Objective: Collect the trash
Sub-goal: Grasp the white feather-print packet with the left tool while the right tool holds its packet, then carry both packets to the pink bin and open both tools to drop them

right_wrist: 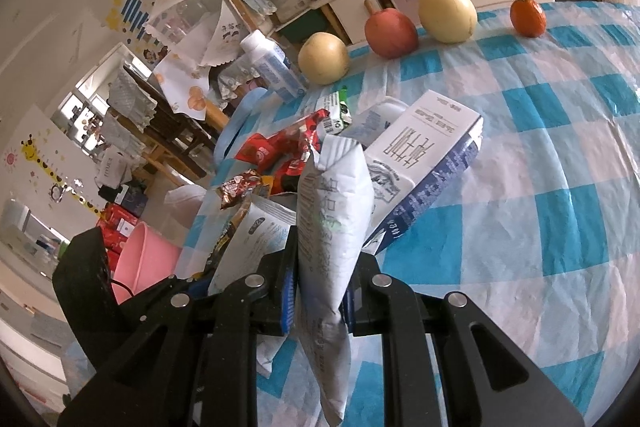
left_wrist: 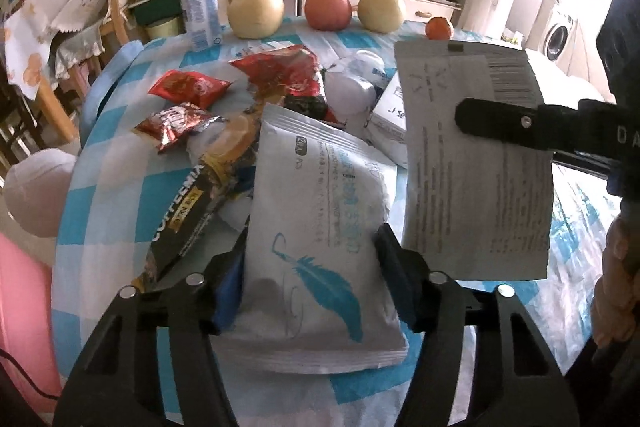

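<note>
A heap of trash lies on a blue-and-white checked table. My left gripper stands open around a white pouch with a blue feather print, fingers on either side of it. My right gripper is shut on a white printed packet and holds it edge-on above the table; that packet also shows in the left wrist view, with a right finger across it. Red snack wrappers, a black coffee packet and a white milk carton lie in the heap.
Two pears, an apple and a tangerine line the far table edge beside a white bottle. A pink bucket stands on the floor left of the table. Shelves and a cluttered second table lie behind.
</note>
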The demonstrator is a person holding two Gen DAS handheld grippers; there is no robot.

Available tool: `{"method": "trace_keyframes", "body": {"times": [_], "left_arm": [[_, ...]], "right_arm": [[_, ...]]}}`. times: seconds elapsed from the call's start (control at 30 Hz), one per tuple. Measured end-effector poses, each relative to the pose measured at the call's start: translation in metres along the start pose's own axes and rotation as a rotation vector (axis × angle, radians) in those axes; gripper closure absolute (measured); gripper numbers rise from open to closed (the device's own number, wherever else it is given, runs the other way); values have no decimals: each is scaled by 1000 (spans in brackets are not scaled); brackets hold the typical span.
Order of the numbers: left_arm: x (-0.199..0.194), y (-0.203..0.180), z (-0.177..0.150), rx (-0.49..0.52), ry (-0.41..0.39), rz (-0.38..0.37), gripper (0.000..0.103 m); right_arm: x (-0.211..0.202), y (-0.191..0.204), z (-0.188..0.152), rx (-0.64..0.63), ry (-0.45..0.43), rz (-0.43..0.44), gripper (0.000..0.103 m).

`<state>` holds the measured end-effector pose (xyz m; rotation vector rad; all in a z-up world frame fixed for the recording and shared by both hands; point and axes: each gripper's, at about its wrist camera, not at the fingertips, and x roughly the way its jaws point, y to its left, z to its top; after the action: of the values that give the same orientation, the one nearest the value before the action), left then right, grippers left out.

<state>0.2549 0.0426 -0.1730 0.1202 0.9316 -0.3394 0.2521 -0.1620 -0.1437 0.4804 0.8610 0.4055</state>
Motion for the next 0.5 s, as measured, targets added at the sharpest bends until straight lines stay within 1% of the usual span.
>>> {"method": "trace_keyframes", "body": {"times": [0.27, 0.5], "left_arm": [[-11, 12, 0, -37, -19, -14, 44], [-36, 33, 5, -95, -80, -26, 44]], "right_arm": [[0, 8, -2, -9, -8, -10, 84], [-1, 26, -5, -33, -25, -9, 84]]}}
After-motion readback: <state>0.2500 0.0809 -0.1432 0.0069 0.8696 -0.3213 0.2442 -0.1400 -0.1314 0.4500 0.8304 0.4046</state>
